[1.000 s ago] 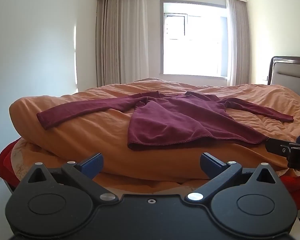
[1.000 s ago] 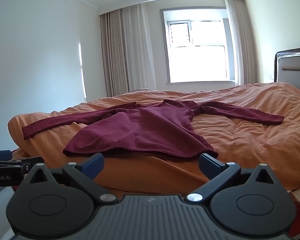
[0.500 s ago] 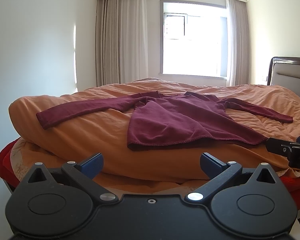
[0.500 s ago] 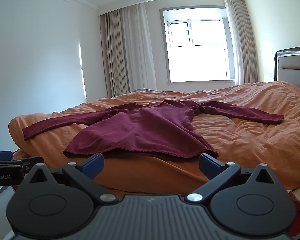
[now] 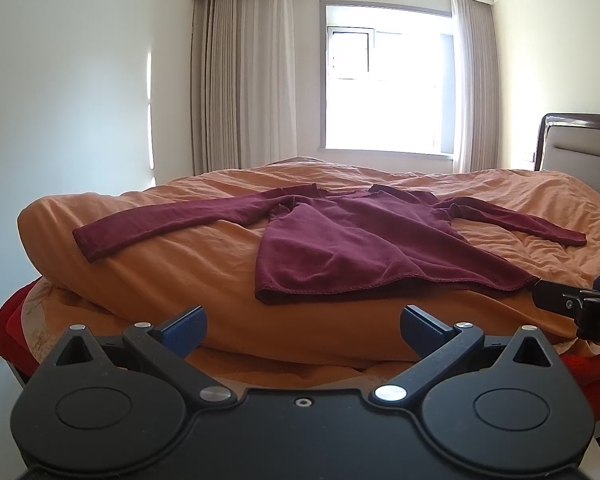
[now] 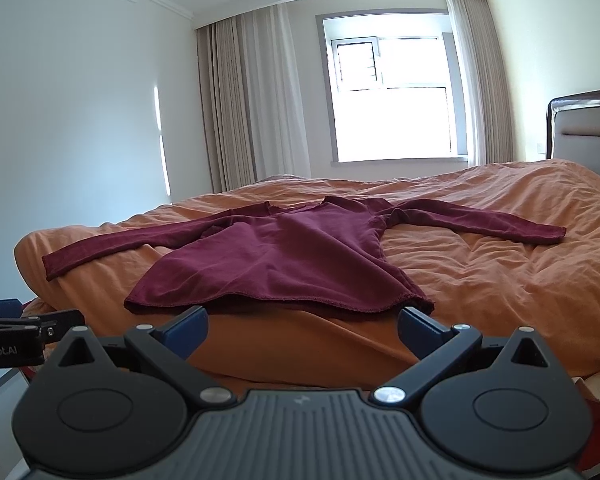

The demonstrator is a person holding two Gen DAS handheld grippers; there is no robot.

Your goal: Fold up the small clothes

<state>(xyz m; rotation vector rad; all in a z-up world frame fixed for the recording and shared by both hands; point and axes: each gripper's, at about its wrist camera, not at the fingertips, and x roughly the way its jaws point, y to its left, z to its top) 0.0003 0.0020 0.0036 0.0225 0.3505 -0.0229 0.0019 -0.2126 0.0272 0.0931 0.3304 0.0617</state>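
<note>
A dark red long-sleeved top [image 5: 352, 240] [image 6: 284, 252] lies flat on the orange duvet [image 5: 172, 276], both sleeves spread out sideways and its hem toward me. My left gripper [image 5: 302, 322] is open and empty, short of the bed's near edge, below the hem. My right gripper [image 6: 302, 320] is open and empty too, just short of the hem. Each gripper shows at the edge of the other's view: the right one [image 5: 580, 308], the left one [image 6: 16, 340].
The orange duvet [image 6: 500, 280] covers the whole bed, with a red sheet [image 5: 10, 320] under it at the near left. A headboard [image 5: 580, 144] stands at the right. A wall, curtains [image 5: 236, 88] and a bright window [image 5: 384, 88] lie beyond the bed.
Both views are almost unchanged; the right gripper has edged slightly closer to the top's hem.
</note>
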